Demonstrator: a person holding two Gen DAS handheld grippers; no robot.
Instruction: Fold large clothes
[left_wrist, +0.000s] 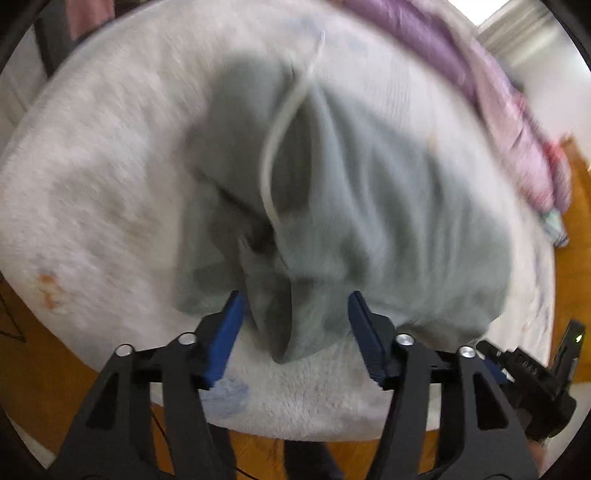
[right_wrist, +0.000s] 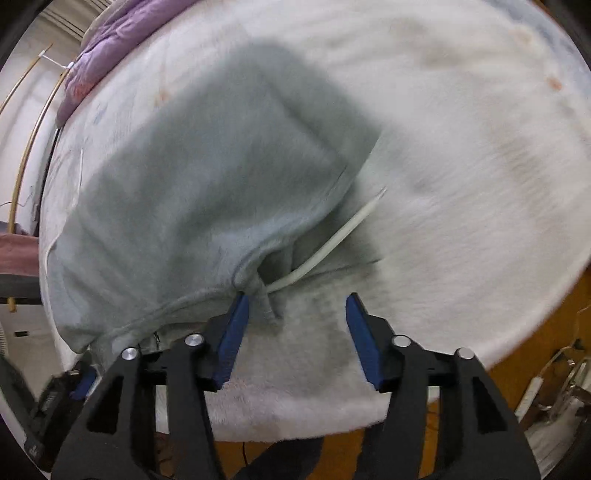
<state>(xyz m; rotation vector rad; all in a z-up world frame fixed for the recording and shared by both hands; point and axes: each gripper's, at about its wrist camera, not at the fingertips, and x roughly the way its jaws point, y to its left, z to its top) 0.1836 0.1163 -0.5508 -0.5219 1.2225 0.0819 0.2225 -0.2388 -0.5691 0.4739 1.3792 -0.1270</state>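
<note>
A grey-green hoodie (left_wrist: 369, 206) with a white drawstring (left_wrist: 275, 147) lies bunched on a white fleece blanket (left_wrist: 96, 177). My left gripper (left_wrist: 295, 306) is open, its blue fingers (left_wrist: 227, 332) on either side of a hanging fold of the hoodie. In the right wrist view the hoodie (right_wrist: 192, 192) lies to the left with its drawstring (right_wrist: 332, 236) trailing right. My right gripper (right_wrist: 295, 306) is open, with the hoodie's edge by its left finger (right_wrist: 232, 332). Both views are motion-blurred.
A purple quilt (left_wrist: 491, 96) lies along the far side of the bed and also shows in the right wrist view (right_wrist: 110, 33). Wooden floor (left_wrist: 33, 369) runs below the bed edge. The right gripper's body (left_wrist: 532, 380) shows at the lower right of the left view.
</note>
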